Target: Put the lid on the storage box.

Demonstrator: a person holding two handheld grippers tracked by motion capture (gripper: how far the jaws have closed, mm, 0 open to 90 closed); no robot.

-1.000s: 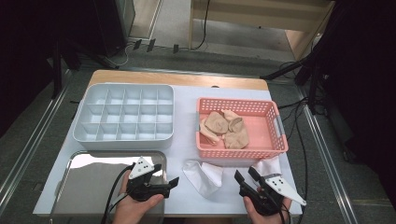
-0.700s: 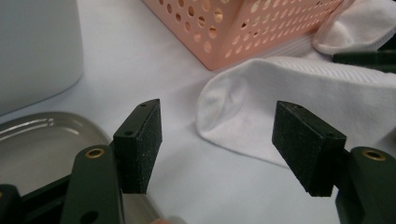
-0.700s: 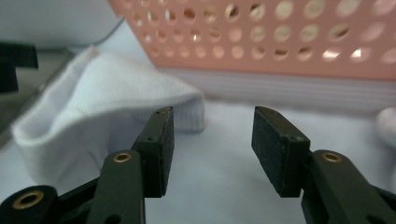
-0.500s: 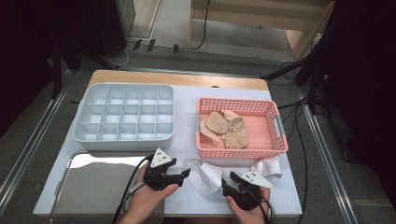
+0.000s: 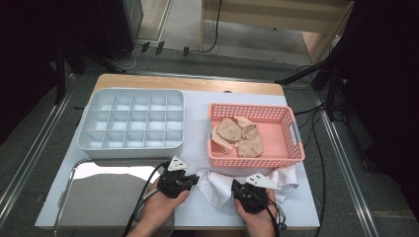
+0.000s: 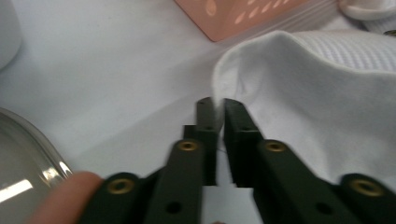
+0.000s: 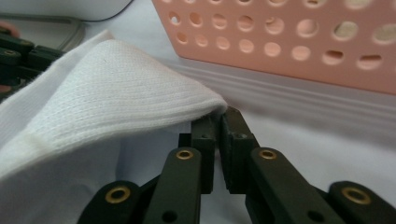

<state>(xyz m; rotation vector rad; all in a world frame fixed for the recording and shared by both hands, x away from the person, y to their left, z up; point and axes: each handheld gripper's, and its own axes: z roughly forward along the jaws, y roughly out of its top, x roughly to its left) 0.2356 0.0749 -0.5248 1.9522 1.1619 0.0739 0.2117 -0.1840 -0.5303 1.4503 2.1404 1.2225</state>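
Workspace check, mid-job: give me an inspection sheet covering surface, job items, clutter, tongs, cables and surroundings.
Surface: white table top, wooden strip along its far edge.
Job's things: white sock lying in front of the pink basket, between both tongs; another white cloth piece beside the basket's near right corner.
Clutter: beige socks in the basket; white divided organizer with bare compartments; metal tray at near left.
Grippers: left tongs shut on the sock's edge; right tongs shut on its ribbed cuff.
Cables: black cable trailing from the left tongs over the tray.
Surroundings: grey floor, loose cables right of the table.
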